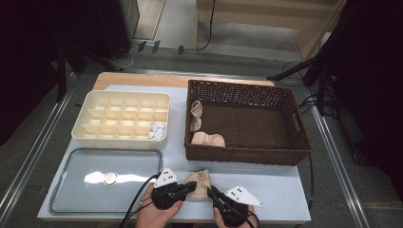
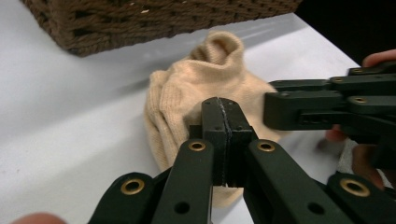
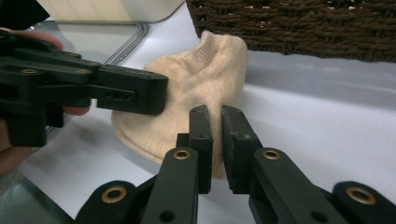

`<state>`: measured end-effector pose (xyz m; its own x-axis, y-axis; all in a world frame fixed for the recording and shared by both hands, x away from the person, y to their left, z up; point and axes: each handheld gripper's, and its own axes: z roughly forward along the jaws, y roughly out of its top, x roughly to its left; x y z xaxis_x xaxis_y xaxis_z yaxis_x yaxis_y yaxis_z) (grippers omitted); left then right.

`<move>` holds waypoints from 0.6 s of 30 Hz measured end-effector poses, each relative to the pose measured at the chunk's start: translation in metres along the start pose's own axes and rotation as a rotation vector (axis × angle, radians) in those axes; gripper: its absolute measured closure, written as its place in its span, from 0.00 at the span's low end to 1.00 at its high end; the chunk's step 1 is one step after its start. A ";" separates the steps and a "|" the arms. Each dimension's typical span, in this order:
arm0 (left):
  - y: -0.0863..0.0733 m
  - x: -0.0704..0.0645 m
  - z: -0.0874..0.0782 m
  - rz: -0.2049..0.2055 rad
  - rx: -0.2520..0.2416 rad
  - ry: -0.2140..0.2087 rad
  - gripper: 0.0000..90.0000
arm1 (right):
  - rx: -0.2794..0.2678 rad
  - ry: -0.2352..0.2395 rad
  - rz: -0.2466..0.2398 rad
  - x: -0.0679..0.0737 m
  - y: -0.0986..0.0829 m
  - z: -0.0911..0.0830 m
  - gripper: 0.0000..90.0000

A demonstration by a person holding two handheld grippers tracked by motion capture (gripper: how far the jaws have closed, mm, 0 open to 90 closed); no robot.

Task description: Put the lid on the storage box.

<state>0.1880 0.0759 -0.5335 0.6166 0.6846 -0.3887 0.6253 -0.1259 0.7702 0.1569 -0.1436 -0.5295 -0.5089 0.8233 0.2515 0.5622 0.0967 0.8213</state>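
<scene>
A beige sock (image 1: pixel 201 180) lies on the white table just in front of the wicker basket (image 1: pixel 247 156). My left gripper (image 1: pixel 192 186) comes at the sock from the left with its jaws pressed together, and its tip (image 2: pixel 223 109) rests on the knit (image 2: pixel 187 88). My right gripper (image 1: pixel 210 190) meets the sock's right lower edge. Its jaws (image 3: pixel 215 116) stand only a narrow slit apart, and beige cloth (image 3: pixel 205 74) shows in that slit. A hand holds each gripper at the table's front edge.
Two more beige socks (image 1: pixel 196 115) (image 1: pixel 208 139) lie in the basket's left end. A cream divided box (image 1: pixel 95 135) at the left holds a white sock (image 1: pixel 158 130) in a front compartment. A grey lidded tray (image 1: pixel 71 202) sits front left.
</scene>
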 end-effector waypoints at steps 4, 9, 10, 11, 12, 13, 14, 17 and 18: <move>-0.002 0.003 0.004 -0.006 0.009 0.008 1.00 | -0.020 0.036 0.017 0.000 0.000 0.000 0.93; -0.003 0.005 0.005 -0.009 0.009 0.013 1.00 | -0.031 0.066 0.042 -0.001 0.001 -0.001 0.93; -0.003 0.006 0.005 -0.011 0.007 0.014 1.00 | -0.047 0.073 0.038 0.001 0.001 -0.001 0.93; -0.003 0.006 0.006 -0.013 0.008 0.012 1.00 | -0.047 0.073 0.038 0.001 0.001 -0.001 0.93; -0.003 0.007 0.006 -0.015 0.008 0.013 1.00 | -0.055 0.086 0.031 0.004 0.001 -0.002 0.93; -0.003 0.007 0.006 -0.016 0.006 0.014 1.00 | -0.055 0.086 0.031 0.004 0.001 -0.002 0.93; -0.003 0.007 0.006 -0.023 0.007 0.013 1.00 | -0.060 0.091 0.026 0.006 0.000 -0.002 0.93; -0.004 0.008 0.006 -0.035 0.002 0.005 1.00 | -0.075 0.103 0.011 0.009 0.000 -0.002 0.94; -0.004 0.008 0.006 -0.037 0.001 0.006 1.00 | -0.076 0.110 0.013 0.010 0.000 -0.002 0.94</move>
<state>0.1940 0.0775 -0.5429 0.5907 0.6928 -0.4137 0.6480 -0.1018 0.7548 0.1507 -0.1359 -0.5256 -0.5724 0.7577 0.3134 0.5202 0.0402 0.8531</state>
